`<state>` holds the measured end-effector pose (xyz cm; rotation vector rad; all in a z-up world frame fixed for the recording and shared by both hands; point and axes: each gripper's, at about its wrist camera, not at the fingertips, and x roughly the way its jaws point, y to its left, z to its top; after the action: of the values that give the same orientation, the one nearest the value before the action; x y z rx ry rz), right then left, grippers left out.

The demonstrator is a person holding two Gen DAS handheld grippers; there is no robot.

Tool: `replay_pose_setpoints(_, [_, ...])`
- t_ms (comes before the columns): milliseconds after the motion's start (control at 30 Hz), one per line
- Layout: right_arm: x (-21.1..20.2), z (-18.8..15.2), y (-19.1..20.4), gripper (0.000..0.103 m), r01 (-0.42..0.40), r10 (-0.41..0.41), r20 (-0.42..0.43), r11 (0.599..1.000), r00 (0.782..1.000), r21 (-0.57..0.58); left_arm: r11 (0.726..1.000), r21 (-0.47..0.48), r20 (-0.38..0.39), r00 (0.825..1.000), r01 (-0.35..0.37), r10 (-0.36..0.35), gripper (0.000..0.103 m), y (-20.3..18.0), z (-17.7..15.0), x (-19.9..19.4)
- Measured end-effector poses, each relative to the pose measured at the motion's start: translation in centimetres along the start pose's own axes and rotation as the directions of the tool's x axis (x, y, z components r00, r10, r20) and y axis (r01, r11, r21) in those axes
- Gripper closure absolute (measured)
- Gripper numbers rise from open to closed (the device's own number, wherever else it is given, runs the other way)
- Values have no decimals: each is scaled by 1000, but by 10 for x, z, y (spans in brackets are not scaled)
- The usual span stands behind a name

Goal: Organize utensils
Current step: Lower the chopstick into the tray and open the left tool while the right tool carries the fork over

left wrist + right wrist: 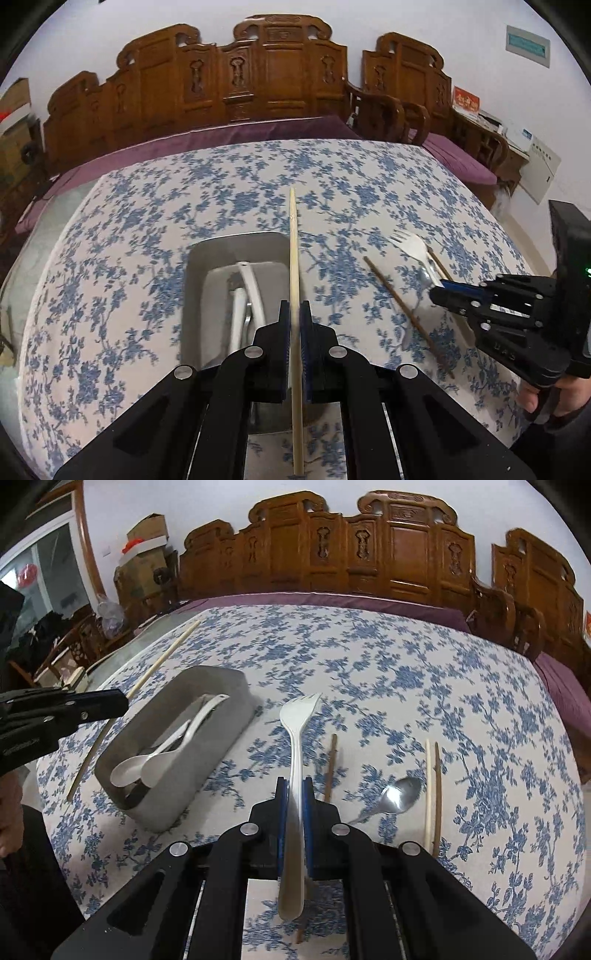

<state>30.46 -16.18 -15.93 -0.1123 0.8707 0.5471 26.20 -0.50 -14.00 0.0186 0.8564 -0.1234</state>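
Gripping chopstick (294, 258), left hand-held gripper (294, 314) angled downward.

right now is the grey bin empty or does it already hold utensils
Not empty. The grey bin already holds white spoons; the right wrist view shows their bowls and handles lying inside its walls.

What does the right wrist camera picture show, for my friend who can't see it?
The right tongs are shut on a white plastic fork, held above a blue-flowered tablecloth. To the left, a grey utensil box holds white spoons. A metal spoon and chopsticks lie to the right.
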Motion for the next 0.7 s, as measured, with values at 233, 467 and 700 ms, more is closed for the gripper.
replay_pose_setpoints(233, [-1,13,28,94,-6,5,-10,1000,1000,-27,1000,-26,-4,1000,12,-12,99,24,-2,5])
replay_pose_setpoints(467, [-6,30,49,94,-5,5,-2,998,1000,-56,999,-46,15,1000,21,-20,99,39,5,10])
replay_pose_setpoints(700, [0,40,63,94,-24,24,5,998,1000,-50,999,-47,3,1000,11,-11,99,54,3,25])
